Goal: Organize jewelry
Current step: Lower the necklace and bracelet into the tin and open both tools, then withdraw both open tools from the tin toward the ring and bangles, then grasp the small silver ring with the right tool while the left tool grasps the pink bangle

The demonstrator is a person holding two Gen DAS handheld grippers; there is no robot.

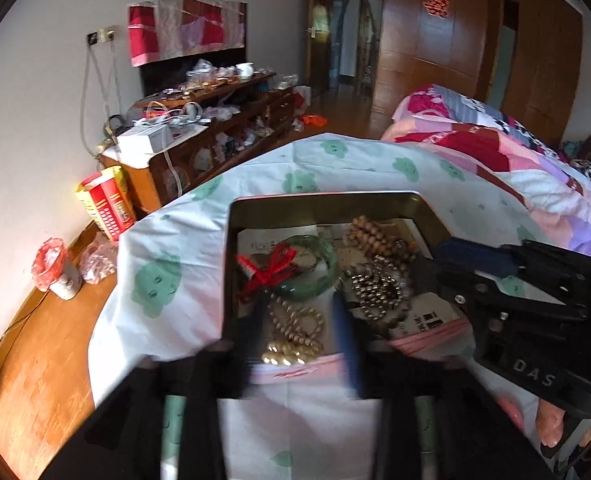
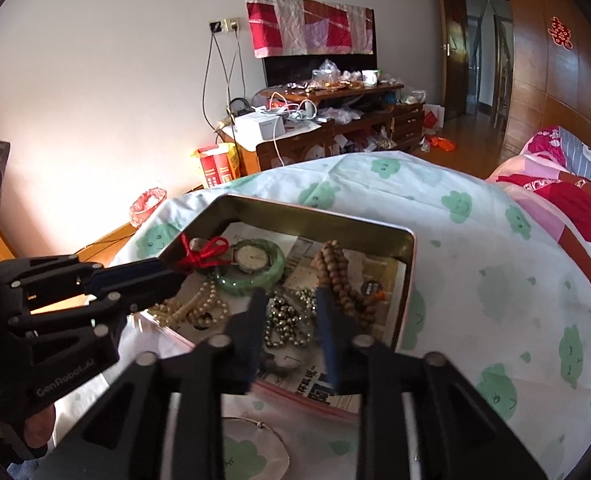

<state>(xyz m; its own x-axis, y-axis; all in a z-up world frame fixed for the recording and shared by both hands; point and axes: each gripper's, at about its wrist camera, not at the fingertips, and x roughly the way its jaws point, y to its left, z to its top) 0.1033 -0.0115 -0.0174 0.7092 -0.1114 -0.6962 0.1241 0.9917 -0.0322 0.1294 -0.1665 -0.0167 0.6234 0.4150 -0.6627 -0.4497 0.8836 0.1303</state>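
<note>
Left wrist view shows the left hand-held gripper point(image 1: 301, 332) with jaws apart over pale beads point(image 1: 295, 326) in the tin point(image 1: 231, 264) on the bed point(image 1: 167, 248), the right hand-held gripper point(image 2: 289, 320) likewise parted, empty; such strands seem light, limp, slippery, best pinched where bunched.

The gold tin point(image 2: 409, 276) holds a green bangle point(image 2: 251, 280), brown wooden beads point(image 2: 335, 276), pearls point(image 2: 199, 306) and metal beads point(image 2: 291, 320), all tangled.

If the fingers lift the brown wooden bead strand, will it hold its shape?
Probably not. The brown wooden bead strand lies in loose loops in the tin, so it should droop. Small wooden beads suggest light weight. It overlaps the silver beads and may drag them.
</note>
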